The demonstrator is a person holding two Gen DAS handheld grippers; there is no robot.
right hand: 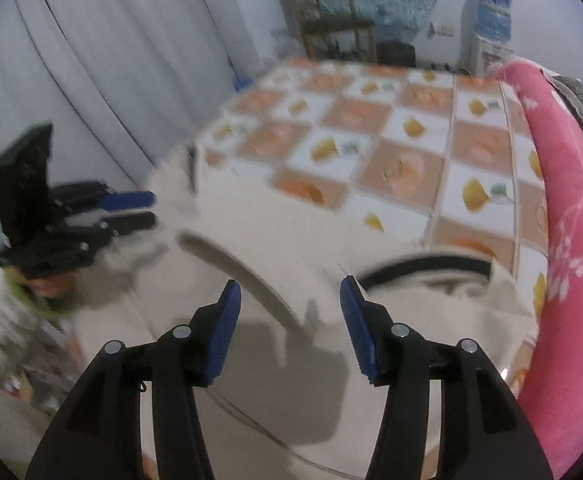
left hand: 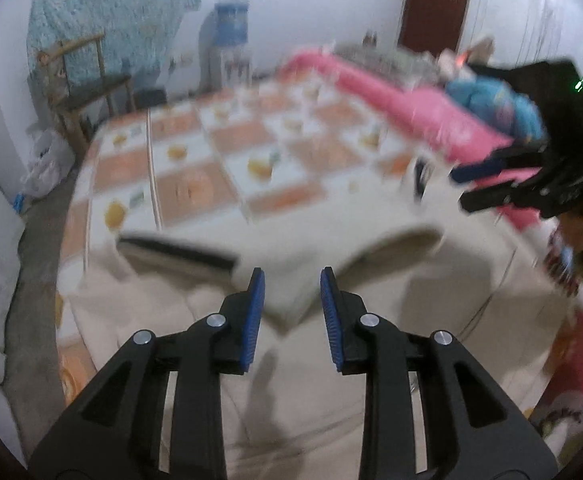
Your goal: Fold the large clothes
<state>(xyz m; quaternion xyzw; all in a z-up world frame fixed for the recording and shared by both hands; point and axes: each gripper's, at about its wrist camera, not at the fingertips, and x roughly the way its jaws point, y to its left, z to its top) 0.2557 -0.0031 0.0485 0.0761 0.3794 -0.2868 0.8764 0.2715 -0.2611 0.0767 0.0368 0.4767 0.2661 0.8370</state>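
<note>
It's a home bedroom: a bed [right hand: 471, 152] under an orange-and-white checked sheet fills the room, a pink floral blanket [right hand: 567, 208] bunched along one side, pale curtains [right hand: 103, 60] hanging, a wooden chair [right hand: 331, 28] and water dispenser [left hand: 229, 44] against the wall.

Dim, cool indoor light; motion blur smears both fisheye views, edges bend, soft shadows fall below.
</note>
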